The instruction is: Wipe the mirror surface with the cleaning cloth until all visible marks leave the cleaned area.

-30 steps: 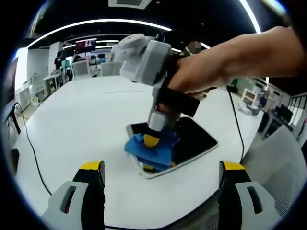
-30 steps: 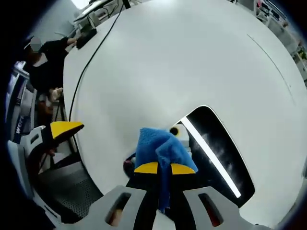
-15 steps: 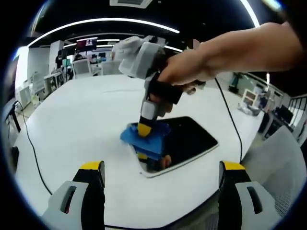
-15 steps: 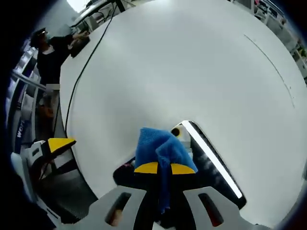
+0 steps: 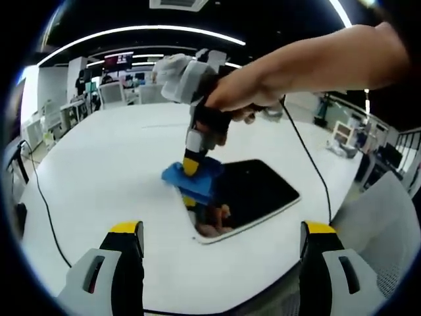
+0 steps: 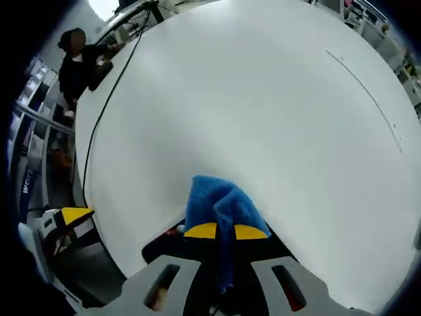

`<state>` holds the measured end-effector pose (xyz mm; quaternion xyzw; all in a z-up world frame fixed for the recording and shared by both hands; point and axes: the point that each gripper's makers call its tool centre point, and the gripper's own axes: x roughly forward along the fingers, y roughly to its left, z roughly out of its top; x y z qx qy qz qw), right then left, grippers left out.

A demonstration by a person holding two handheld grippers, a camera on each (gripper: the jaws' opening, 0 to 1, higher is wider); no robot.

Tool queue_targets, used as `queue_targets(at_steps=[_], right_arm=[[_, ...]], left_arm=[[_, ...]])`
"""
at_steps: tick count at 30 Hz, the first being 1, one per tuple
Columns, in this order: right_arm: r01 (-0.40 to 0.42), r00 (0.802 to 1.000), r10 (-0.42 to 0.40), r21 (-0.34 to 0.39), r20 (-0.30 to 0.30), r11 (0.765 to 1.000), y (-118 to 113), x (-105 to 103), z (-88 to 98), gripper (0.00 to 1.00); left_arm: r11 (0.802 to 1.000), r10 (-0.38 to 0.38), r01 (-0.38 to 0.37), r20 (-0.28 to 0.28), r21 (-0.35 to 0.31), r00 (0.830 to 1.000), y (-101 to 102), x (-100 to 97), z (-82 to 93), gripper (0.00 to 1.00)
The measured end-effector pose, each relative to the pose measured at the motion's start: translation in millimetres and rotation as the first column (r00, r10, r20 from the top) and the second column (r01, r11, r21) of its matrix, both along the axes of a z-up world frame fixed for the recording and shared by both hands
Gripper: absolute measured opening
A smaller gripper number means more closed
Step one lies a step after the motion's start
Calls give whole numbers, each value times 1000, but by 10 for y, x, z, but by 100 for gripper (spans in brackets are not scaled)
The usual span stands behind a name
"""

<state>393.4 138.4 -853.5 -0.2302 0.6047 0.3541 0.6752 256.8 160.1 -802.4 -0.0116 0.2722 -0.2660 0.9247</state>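
Wiping in progress: your right gripper (image 5: 190, 168) clamps the cloth (image 5: 195, 182) at the mirror's (image 5: 253, 194) 9 o'clock edge; left gripper (image 5: 220, 234) wide, idle. Next, sweep toward 3 o'clock.

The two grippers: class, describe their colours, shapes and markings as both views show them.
The left gripper has two chunky light-grey fingers with yellow tips, black inner faces and dark slots. The right gripper matches: grey fingers, yellow tips, on a pale grey body with a black handle. The arm above it is bare, with no sleeve.
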Motion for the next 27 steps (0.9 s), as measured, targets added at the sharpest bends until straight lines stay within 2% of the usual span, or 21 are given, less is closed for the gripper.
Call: queue_targets(at_steps=[2, 4, 6, 9, 17, 27], right_arm=[[-12, 1000, 12, -1, 23, 1000, 14, 72, 7, 1], [-20, 1000, 20, -4, 15, 1000, 12, 48, 16, 1], [-36, 998, 37, -12, 48, 999, 4, 130, 14, 1], [-24, 999, 25, -13, 24, 1000, 8, 147, 3, 1], [-25, 998, 25, -4, 50, 1000, 10, 183, 29, 2], [-54, 998, 54, -6, 45, 999, 4, 208, 9, 2]], left_arm=[[1000, 1, -1, -2, 0, 1000, 0, -3, 1, 99], [1000, 3, -3, 5, 7, 1000, 10, 4, 9, 99], [1000, 5, -5, 11, 8, 1000, 11, 8, 20, 99], [1000, 4, -4, 3, 9, 1000, 8, 0, 13, 99], [1000, 2, -2, -1, 9, 1000, 0, 0, 5, 99], [1000, 9, -8, -8, 11, 1000, 12, 6, -18, 99]])
